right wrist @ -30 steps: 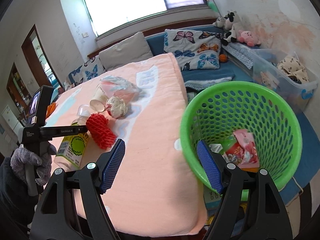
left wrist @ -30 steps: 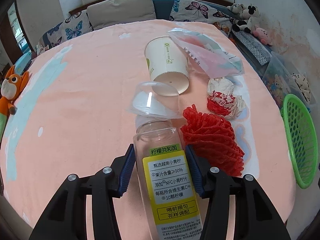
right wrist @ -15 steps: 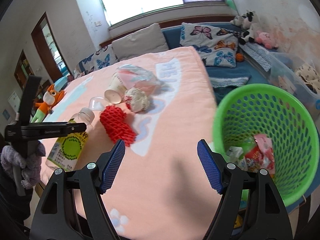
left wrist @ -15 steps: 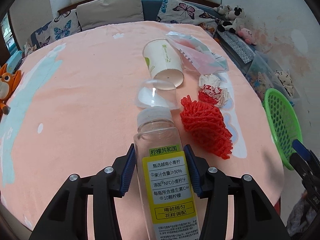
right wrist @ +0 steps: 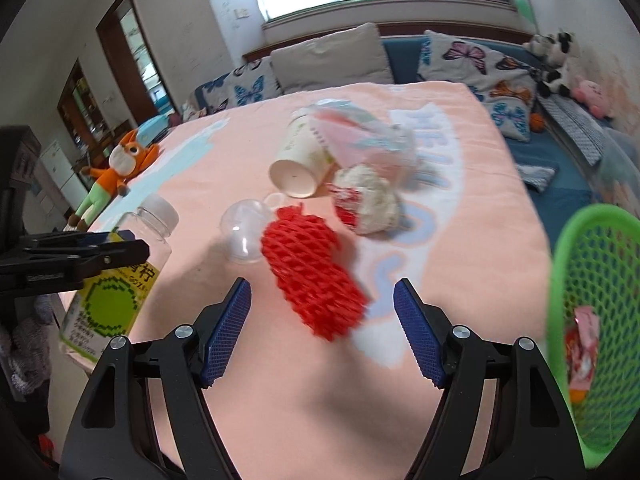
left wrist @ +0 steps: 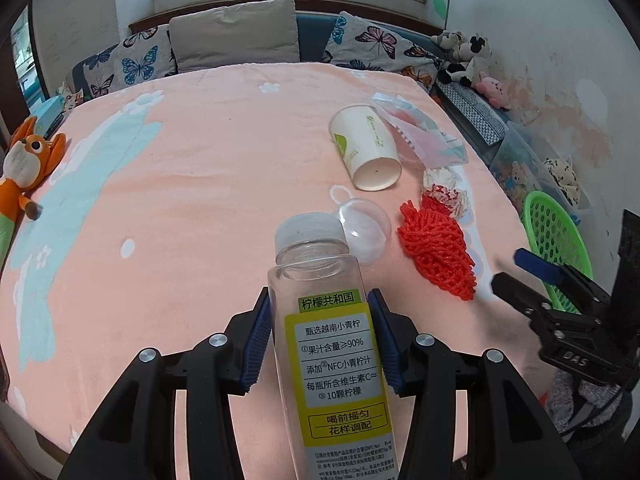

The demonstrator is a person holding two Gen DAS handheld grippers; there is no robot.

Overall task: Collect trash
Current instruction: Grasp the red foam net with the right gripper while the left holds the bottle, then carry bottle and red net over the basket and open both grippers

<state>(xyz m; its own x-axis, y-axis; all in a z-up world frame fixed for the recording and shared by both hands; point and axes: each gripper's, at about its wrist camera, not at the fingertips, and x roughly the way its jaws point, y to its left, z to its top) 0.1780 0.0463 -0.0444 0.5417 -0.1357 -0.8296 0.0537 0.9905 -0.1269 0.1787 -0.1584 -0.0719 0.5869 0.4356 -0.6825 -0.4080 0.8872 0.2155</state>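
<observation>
While the left claw [left wrist: 320,344] grasps one bottle [left wrist: 332,360], the released right claw [right wrist: 322,328] faces one red net [right wrist: 312,268], one cup [right wrist: 300,160], one green basket [right wrist: 592,320].

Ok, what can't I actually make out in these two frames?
- Clear juice bottle, left wrist view: base cut off by the bottom edge.
- Green basket, right wrist view: cut by the right edge, so most contents are hidden.
- Pink plastic bag, right wrist view: motion blur, print unreadable.
</observation>
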